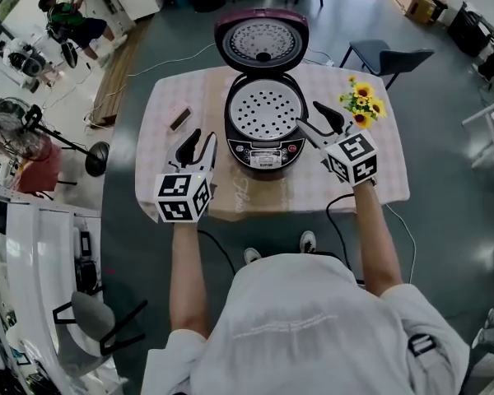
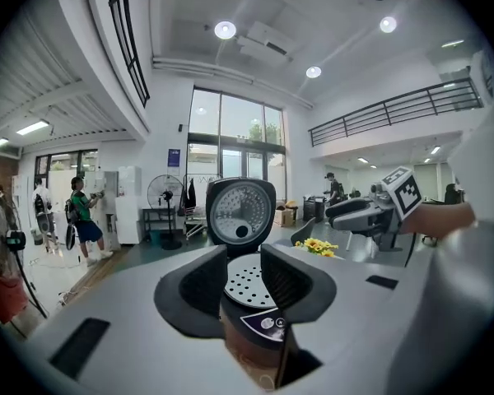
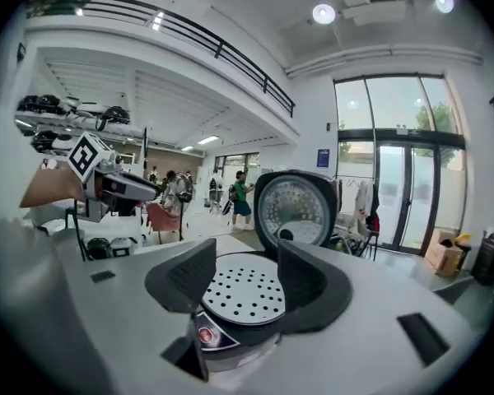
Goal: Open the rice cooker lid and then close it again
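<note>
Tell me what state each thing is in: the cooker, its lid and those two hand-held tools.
Rice cooker lid: open, standing upright behind the pot.
Rice cooker: uncovered, perforated tray showing inside.
Left gripper: jaws apart, holding nothing.
Right gripper: jaws apart, holding nothing.

Upright lid (image 1: 261,41) blocks passage behind the cooker (image 1: 264,130).
</note>
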The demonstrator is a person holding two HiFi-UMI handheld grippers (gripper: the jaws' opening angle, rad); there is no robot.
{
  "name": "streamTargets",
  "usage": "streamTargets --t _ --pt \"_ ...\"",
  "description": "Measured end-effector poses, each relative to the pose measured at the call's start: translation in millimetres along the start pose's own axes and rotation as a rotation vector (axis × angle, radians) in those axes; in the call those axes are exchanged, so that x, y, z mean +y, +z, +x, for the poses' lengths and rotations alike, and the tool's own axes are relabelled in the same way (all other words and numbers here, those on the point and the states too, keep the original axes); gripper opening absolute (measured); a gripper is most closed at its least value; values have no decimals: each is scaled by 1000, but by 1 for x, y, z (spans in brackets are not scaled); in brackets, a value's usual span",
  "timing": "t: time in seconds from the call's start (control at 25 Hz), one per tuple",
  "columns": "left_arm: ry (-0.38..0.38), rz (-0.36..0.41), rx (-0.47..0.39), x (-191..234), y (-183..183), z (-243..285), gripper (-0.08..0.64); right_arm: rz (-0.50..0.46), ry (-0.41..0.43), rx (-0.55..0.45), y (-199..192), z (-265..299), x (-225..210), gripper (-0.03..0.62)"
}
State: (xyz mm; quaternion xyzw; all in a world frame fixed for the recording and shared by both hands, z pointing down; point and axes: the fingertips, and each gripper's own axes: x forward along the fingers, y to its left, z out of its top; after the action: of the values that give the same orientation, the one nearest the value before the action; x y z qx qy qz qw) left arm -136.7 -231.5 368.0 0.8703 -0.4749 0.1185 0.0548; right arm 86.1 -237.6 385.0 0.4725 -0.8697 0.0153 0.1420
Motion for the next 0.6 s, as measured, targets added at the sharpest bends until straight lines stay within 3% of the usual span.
streamTargets --t 0.32,0.6 --pt "-32 39 -82 1 38 -6 137 -19 -141 -117 54 -53 -34 244" --pt "-64 70 -102 6 53 -7 137 -17 -180 -135 68 -61 -32 242"
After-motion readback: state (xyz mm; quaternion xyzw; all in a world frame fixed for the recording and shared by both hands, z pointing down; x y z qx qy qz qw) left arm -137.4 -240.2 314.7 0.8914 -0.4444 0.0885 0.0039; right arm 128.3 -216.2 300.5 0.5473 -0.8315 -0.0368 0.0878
